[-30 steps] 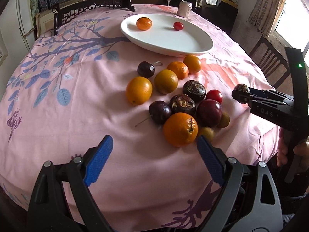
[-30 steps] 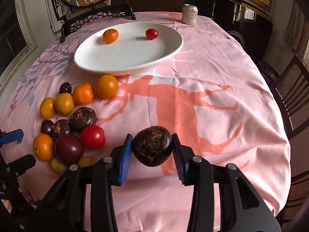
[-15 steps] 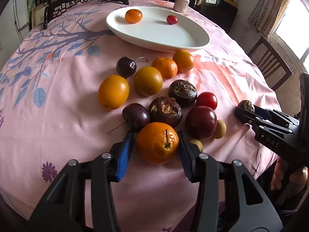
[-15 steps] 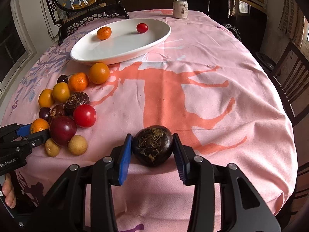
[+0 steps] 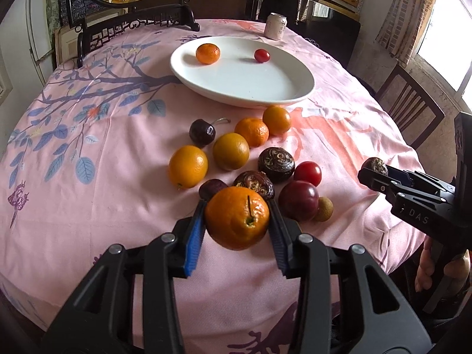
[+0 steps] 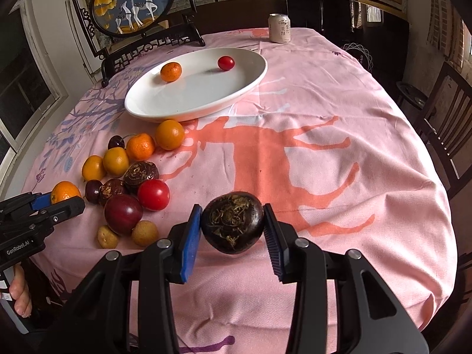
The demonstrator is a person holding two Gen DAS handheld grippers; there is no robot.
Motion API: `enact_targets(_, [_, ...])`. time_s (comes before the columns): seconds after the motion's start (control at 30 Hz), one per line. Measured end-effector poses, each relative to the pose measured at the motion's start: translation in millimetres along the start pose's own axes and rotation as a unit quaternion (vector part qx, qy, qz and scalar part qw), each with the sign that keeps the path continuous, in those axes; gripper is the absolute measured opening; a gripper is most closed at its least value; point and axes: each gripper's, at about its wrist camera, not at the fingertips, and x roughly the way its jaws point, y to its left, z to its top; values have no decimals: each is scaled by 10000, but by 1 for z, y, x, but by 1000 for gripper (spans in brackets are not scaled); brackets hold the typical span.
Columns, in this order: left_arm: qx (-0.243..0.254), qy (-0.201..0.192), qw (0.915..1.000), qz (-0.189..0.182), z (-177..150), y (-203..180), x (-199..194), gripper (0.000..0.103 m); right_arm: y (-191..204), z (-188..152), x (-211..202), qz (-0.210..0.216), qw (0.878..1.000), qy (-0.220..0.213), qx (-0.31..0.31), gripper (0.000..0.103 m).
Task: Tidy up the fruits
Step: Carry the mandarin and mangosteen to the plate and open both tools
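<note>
The left gripper (image 5: 237,230) is closing on a big orange mandarin (image 5: 237,217). A second ago its jaws were wide apart and held nothing. Now the blue pads press on both sides of the mandarin, and it looks lifted a bit off the pink tablecloth (image 5: 88,221). The right gripper (image 6: 232,230) holds a dark, wrinkly water chestnut (image 6: 232,226) tight between its narrow jaws, just as it did before.

The landmark is the white plate (image 5: 265,88). Both held fruits are well on the near side of it. Between them and the plate lies the fruit pile (image 5: 244,159): yellow-orange citrus, a dark cherry with a stem, two more chestnuts, a red tomato, a dark red plum and a small brown longan. On the plate sit only a small mandarin (image 5: 208,53) and a cherry tomato (image 5: 262,55). Behind the plate stands a drink can (image 5: 275,26).

So now both grippers have a fruit. I think the next job is to carry them over the pile to the plate.
</note>
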Motion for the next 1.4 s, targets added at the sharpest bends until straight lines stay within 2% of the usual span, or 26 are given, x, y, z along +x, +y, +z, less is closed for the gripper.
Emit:
enact_targets(0.13, [-5,-25,10000,-69,10,4,-3,41,4,2,2,39,10000,45,-41,42])
enact_targets(0.27, [82,-114,9999,-83,41,7,-3,41,11,22,8,202,9995,91,-210,42])
enact_targets(0.4, [36,-68,9999,133,99,11,19,41,18,65,21,306,9984,92,-462,42])
enact_targets(0.53, [-200,-93,9991,356,178,12,58,41,23,125,44,305,9973,-245,-622,42])
enact_targets(0.63, [-416,-18,9986,340,230,9,97,41,24,162,78,114,9966,-255,-779,41])
enact_targets(0.73, [-440,160,9981,402,258,1,136,42,15,187,113,-37,9975,-104,-693,41])
enact_targets(0.87, [-528,414,9969,416,267,-1,172,42,0,205,146,25,9991,121,-397,41])
enact_targets(1.0, [-562,542,9961,411,270,2,189,42,-6,212,160,1,9992,151,-364,41])
enact_targets(1.03, [-581,498,9963,396,272,3,189,47,-6,213,162,-10,9991,151,-390,42])
enact_targets(1.07, [-587,429,9967,368,273,3,186,60,-5,214,163,-12,9989,149,-434,48])
enact_targets(1.13, [-547,264,9974,378,277,3,173,67,-3,215,158,-130,9986,93,-495,56])
enact_targets(1.2, [-525,121,9980,331,277,4,154,67,-1,213,144,-178,9982,-12,-573,56])
enact_targets(1.27, [-519,-56,9982,278,269,8,125,67,3,206,123,-243,9972,-79,-702,61])
enact_targets(1.3, [-481,-156,9983,275,262,9,110,69,5,200,110,-285,9967,-118,-745,61])
enact_targets(1.37, [-380,-357,9980,357,237,11,78,83,6,181,83,-305,9966,-151,-749,61])
enact_targets(1.4, [-328,-441,9976,417,222,12,65,86,6,168,70,-326,9967,-158,-720,61])
